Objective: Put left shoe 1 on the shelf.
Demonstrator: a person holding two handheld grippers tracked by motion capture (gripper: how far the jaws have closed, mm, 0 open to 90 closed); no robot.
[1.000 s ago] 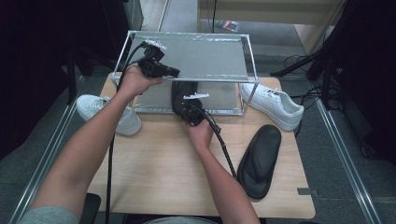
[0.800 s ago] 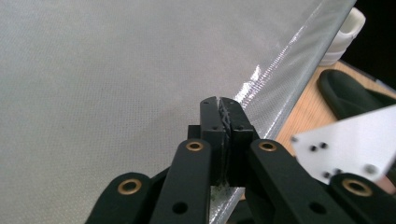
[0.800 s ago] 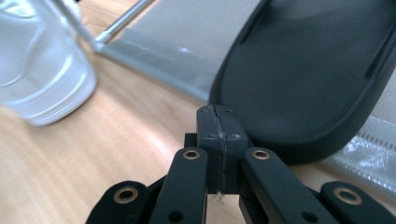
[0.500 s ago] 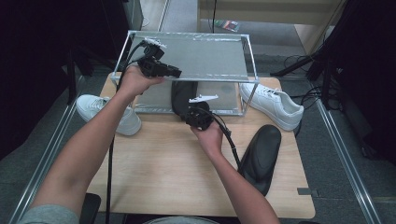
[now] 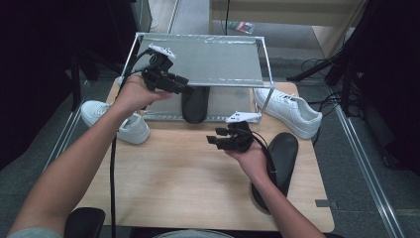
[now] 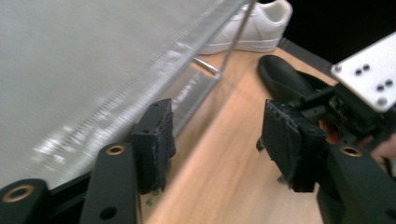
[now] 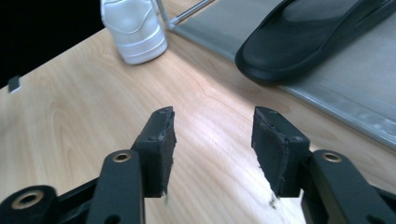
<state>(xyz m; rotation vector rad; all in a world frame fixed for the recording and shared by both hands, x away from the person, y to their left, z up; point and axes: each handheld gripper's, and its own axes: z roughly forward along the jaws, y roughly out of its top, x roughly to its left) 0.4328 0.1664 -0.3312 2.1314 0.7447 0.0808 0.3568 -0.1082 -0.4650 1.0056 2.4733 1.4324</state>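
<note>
Wood table sits under us, with a dark room all around it. Our left gripper has its jaws spread wide, and they have just been opening. Nothing sits between them; in the left gripper view we see bare wood and the frosted side of the rack through the gap. Our right gripper has its jaws spread wide too, and they have just been opening as well. Between them in the right gripper view is just shiny wood.

One black slipper lies on the low shelf of the metal rack, under its top shelf. Our left gripper hangs just beside it, at about ten o'clock from it. Our right gripper floats over the table at about five o'clock from that slipper, apart from it.

Going farther out, a second black slipper lies on the table at three o'clock from our right hand, partly under the arm. A white shoe stands at the rack's right end, at one o'clock from the right gripper. Another white shoe rests at eight o'clock from our left hand.
</note>
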